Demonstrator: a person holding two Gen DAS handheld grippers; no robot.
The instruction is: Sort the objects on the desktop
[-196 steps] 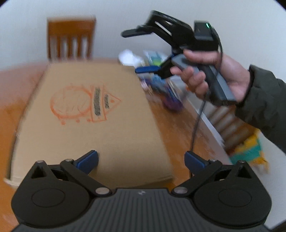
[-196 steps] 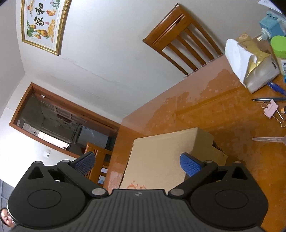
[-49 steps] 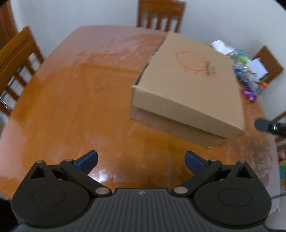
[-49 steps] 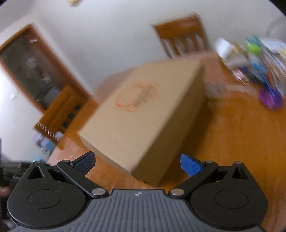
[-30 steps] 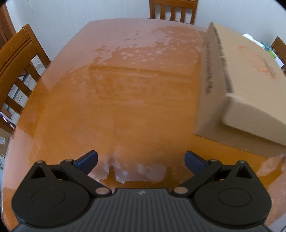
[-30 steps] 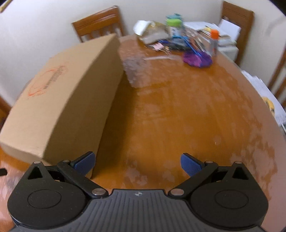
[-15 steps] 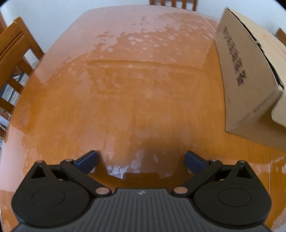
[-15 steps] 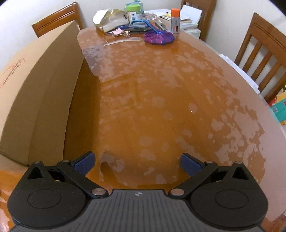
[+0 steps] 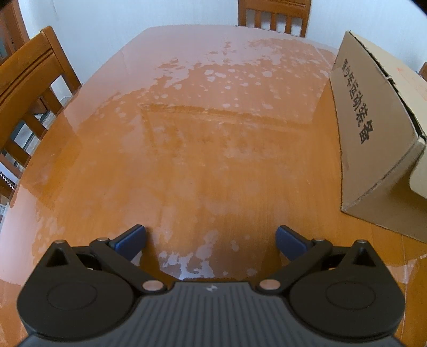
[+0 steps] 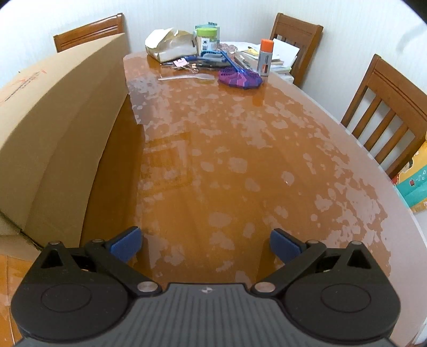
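Note:
A large cardboard box (image 9: 373,128) lies on the glossy wooden table (image 9: 186,133), at the right in the left wrist view and as the box (image 10: 53,128) at the left in the right wrist view. At the table's far end sit desktop items: a purple fly swatter (image 10: 240,77), a white and gold bag (image 10: 170,44), a green-lidded jar (image 10: 206,38), an orange-capped can (image 10: 265,57), pens and binder clips (image 10: 186,64), a clear ruler (image 10: 185,77). My left gripper (image 9: 210,240) and right gripper (image 10: 204,241) both stand open and empty above bare table.
Wooden chairs stand around the table: a chair (image 9: 29,88) at the left, another chair (image 9: 273,13) at the far end, two chairs (image 10: 384,112) along the right edge. Stacked papers (image 10: 283,57) lie at the far right corner. A colourful box (image 10: 413,181) sits off the table.
Both grippers swung down and away from the box to face the bare tabletop. The box slid to the edge of each view. Both stayed open throughout.

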